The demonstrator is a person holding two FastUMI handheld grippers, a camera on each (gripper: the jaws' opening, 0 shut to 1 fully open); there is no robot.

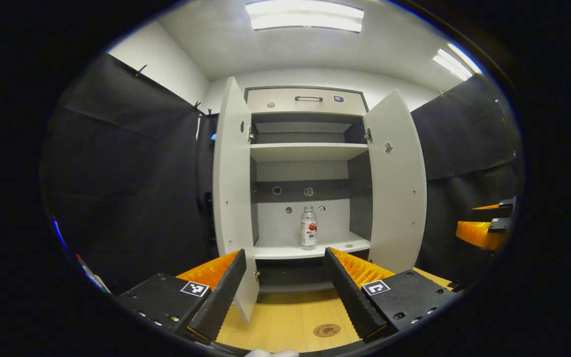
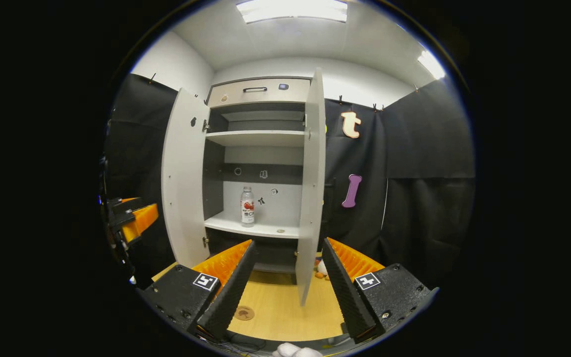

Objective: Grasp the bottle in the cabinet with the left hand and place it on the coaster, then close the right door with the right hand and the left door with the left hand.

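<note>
bottle [image 1: 309,227] upright on cabinet shelf [image 1: 310,250], both doors open

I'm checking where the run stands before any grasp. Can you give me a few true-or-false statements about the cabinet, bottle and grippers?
1. Both cabinet doors, the left door and the right door, stand open. True.
2. The bottle lies on its side on the top shelf. False: it stands upright on the lower shelf.
3. The left gripper is shut on the bottle. False: it is open, short of the cabinet.
4. The coaster on the table has nothing on it. True.
5. The right gripper is open. True.
</note>
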